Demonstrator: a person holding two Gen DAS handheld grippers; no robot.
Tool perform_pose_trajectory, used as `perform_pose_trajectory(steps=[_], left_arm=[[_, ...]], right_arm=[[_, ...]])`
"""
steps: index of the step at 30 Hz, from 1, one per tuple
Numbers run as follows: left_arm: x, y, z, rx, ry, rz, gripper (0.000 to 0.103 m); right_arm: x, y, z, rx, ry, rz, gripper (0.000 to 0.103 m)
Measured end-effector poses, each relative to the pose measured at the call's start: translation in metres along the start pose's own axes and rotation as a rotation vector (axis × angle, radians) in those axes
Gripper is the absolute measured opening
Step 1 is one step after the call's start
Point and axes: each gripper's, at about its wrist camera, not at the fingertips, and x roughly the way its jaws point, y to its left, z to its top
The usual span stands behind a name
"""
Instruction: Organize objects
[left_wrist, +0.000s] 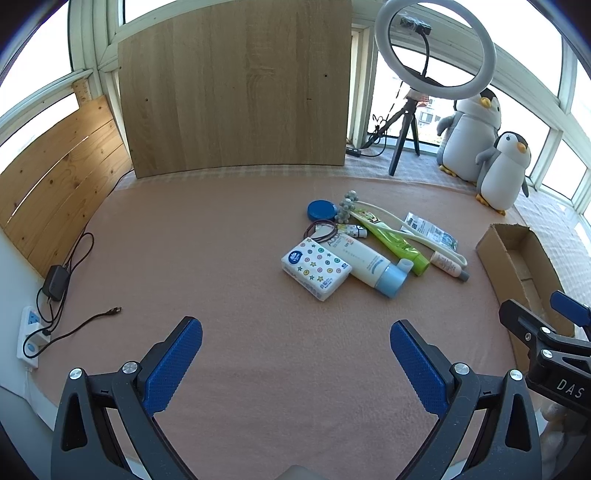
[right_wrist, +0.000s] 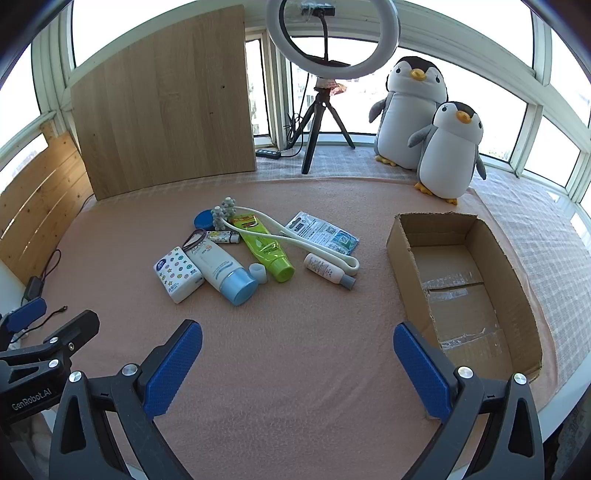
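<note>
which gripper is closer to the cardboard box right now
Right. The right gripper hovers open with the cardboard box just ahead beside its right finger. The left gripper sits farther left, with the right one between it and the box.

White letters reading "DAS" are showing on the black body of the right gripper at the edge of the left wrist view. White lettering reading "GenRobot.AI" is showing on the black body of the left gripper in the right wrist view. The white squeeze tube with a light blue cap is displaying the pale blue word "AQUA" and an orange number that appears to be 35. Print on the other packages is showing too small to read.
</note>
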Motion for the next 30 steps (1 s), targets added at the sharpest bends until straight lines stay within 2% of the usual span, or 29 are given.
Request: perform_pose_trajectory(steps=[30], left_arm=[[0.0023, 0.0022, 0.0025, 0.009, -0.001, -0.011, 0.103]], right_arm=[[0.0015, 0.0005, -0.0004, 0.007, 0.003, -0.005, 0.103]])
